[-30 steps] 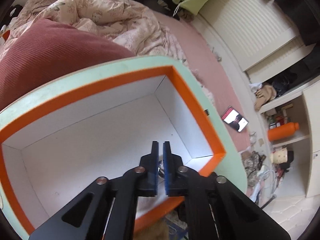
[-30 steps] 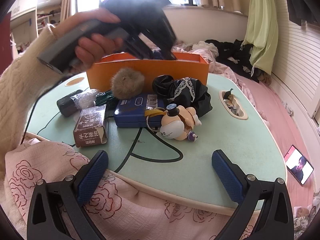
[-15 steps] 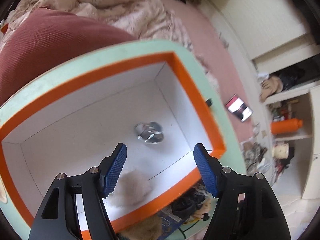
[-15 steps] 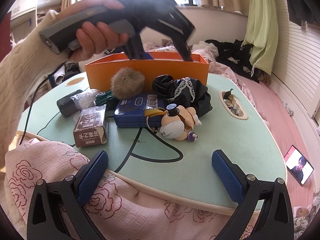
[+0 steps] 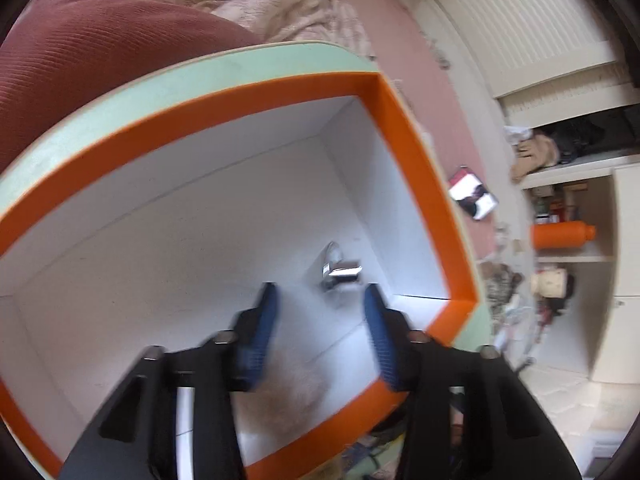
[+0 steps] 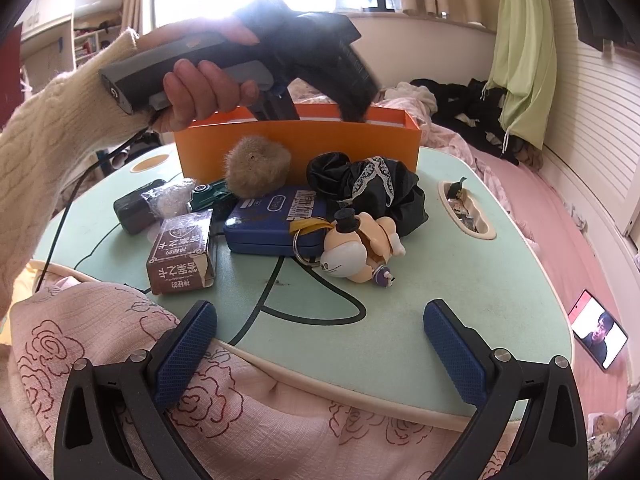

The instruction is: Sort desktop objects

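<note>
A small shiny metal piece (image 5: 338, 270) is seen lying on the white floor of the orange box (image 5: 404, 128), just beyond the left tool (image 5: 320, 320), whose jaws have just been closing, with nothing gripped. The right tool (image 6: 320, 344) is held wide open and empty above the table (image 6: 460, 288) edge.

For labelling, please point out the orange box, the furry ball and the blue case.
orange box (image 6: 304, 152): right wrist view, front wall.
furry ball (image 6: 256, 166): right wrist view, middle of the fur.
blue case (image 6: 264, 226): right wrist view, lid.
</note>
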